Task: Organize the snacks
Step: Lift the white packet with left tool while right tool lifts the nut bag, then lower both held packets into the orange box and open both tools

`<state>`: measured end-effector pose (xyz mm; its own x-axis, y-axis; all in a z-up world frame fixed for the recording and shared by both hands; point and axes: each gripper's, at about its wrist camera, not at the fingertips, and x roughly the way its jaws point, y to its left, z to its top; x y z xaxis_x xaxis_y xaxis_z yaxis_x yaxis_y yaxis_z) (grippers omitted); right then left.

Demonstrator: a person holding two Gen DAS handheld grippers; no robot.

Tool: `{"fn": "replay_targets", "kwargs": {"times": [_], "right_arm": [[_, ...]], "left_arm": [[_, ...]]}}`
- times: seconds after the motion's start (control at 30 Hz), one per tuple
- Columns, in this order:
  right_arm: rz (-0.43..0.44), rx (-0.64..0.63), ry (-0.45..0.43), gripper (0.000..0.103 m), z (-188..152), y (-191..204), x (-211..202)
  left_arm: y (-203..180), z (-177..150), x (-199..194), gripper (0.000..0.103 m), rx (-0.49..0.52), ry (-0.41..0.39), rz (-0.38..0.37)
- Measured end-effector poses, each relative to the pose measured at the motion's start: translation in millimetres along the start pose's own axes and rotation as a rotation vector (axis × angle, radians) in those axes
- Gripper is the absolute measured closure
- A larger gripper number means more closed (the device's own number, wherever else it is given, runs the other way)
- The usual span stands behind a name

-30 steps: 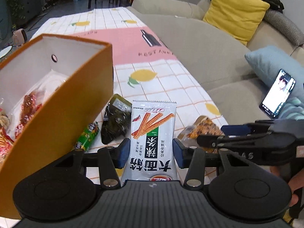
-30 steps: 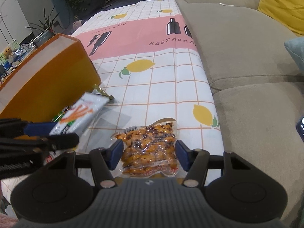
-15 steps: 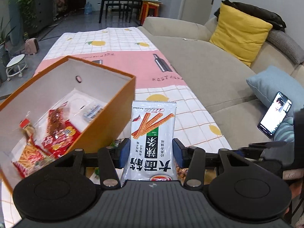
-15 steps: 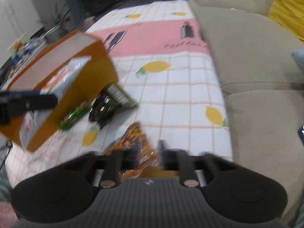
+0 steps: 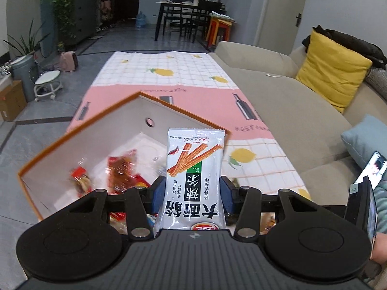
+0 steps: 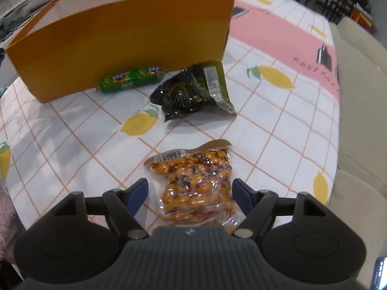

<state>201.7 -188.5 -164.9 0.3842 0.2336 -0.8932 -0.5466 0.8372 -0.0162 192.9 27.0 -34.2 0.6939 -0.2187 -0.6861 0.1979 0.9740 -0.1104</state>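
Jaws of the left gripper (image 5: 191,194) clamped on the lower part of a white snack packet (image 5: 193,181), held upright over the near corner of the orange box (image 5: 60,145). Jaws of the right gripper (image 6: 189,193) spread, just widened, straddling a clear pouch of nuts (image 6: 196,183) without pressing it; a gap shows on each side.

Box standing on the checked tabletop (image 6: 266,125), open at the top, already holding several red-wrapped snacks (image 5: 121,169), blurred. White packet pointing its long axis away from the left gripper, top edge just reaching the box's right-hand rim, most of its body above the opening. Judged: release into the box near, with a small shift toward the box's middle wanted first so the packet falls inside and not across the rim.

Pouch of nuts lying flat on the tabletop, long axis running straight out between the right jaws, near end under the gripper body. Box well beyond it, across the cloth. Between them, a dark green packet (image 6: 193,91), and a green sausage stick (image 6: 133,78) lying against the foot of the box's outer wall. Right gripper far nearer to the pouch than the left. Judged: pouch not yet picked up; squeeze across its short width next.
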Motion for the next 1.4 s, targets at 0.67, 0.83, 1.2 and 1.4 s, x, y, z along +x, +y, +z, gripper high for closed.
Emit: {"fn": "replay_targets", "kwargs": {"times": [0.67,0.83,1.2,1.4], "right_arm": [[0.013,0.115,0.027,0.040,16,-9,9],[-0.002,0.190,-0.058,0.040,23,-15,-10],[0.021,0.277,-0.365,0.040,114,-31,-82],[0.065,0.218,-0.388,0.040,179,-7,-69]], "left_arm": [[58,10,53,0.049,0.049,0.196,0.125],[65,11,59,0.049,0.041,0.209,0.132],[72,40,69,0.049,0.045,0.173,0.162],[78,50,84,0.049,0.061,0.198,0.197]]}}
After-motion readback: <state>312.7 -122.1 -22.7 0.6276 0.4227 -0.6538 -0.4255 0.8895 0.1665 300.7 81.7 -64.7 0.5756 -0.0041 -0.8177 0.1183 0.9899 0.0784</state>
